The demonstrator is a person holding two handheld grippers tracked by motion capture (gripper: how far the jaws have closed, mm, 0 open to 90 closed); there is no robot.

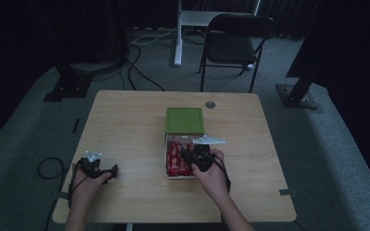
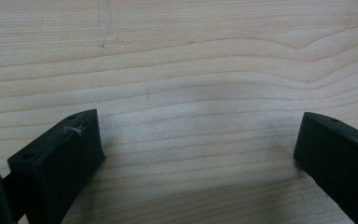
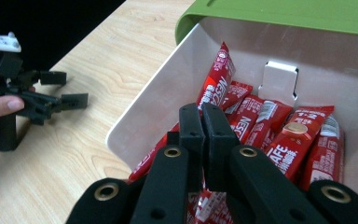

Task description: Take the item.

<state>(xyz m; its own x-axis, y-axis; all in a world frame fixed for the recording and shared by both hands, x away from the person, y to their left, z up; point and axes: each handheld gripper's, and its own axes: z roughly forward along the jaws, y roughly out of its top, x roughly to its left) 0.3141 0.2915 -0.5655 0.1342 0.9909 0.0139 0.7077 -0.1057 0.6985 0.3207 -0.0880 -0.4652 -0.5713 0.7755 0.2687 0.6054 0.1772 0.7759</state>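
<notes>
1. while lifting from inside the white box [image 3: 140, 116] with right hand-held gripper [image 3: 201, 112] pressed together among red sachets [image 3: 289, 140]: may come up empty or drop one.
2. left of the box, spread left hand-held gripper [image 2: 198, 123]: too far to steady it.

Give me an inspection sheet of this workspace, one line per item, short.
Surface: light wooden table, with a round grommet near the far edge.
Job's things: white box with its green lid open, holding red sachets.
Clutter: nothing seen.
Grippers: left claw open over bare wood; right claw shut above the sachets, whether it pinches one is hidden.
Cables: black cable looped on the floor at the left.
Surroundings: dark room, folding chair, grey carpet.
</notes>
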